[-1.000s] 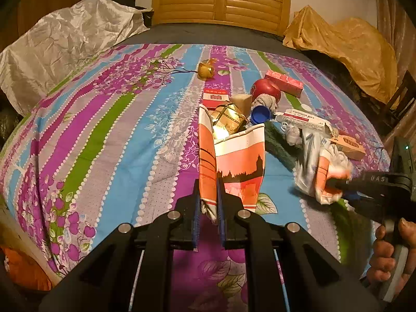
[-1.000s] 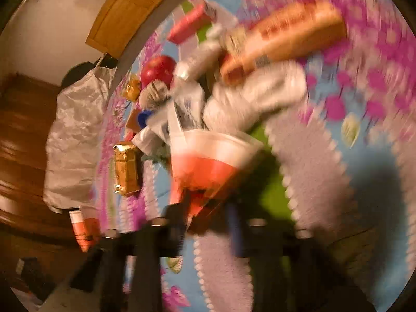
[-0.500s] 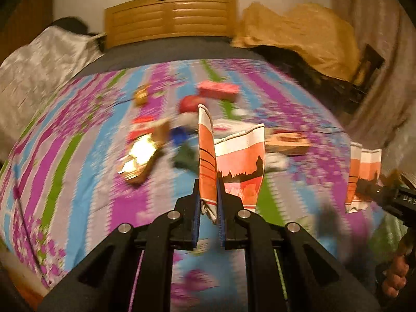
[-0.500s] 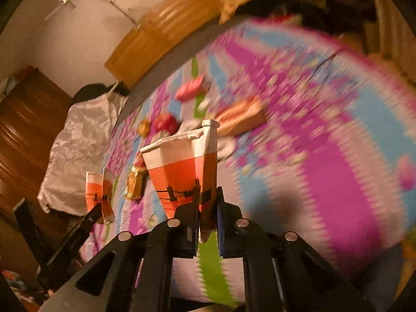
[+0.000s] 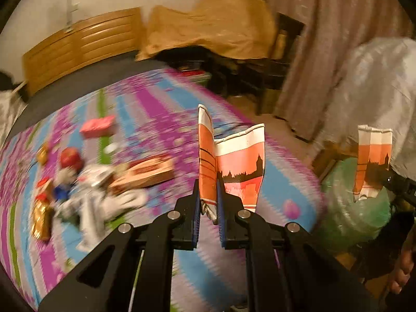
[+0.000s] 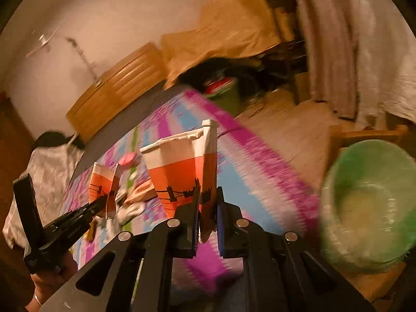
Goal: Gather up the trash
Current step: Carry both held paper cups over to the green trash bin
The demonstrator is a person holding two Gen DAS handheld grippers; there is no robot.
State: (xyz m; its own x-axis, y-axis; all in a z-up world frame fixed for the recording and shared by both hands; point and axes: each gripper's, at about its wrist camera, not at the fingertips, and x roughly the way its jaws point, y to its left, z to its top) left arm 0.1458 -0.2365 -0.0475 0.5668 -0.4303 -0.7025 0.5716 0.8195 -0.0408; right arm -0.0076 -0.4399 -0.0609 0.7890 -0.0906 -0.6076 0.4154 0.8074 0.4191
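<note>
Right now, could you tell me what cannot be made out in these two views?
- Trash pile, left wrist view: motion blur smears the items together.
- Green bin, right wrist view: blurred, contents unreadable; the frame edge cuts its right rim.
- Bottoms of both paper cups: hidden between the left hand-held gripper and right hand-held gripper fingers.

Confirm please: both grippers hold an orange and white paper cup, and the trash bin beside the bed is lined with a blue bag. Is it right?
Not quite. The bag lining the bin is green, not blue; the right wrist view shows it. The rest holds: the left gripper and the right gripper each have their jaws shut on an orange and white paper cup.
</note>
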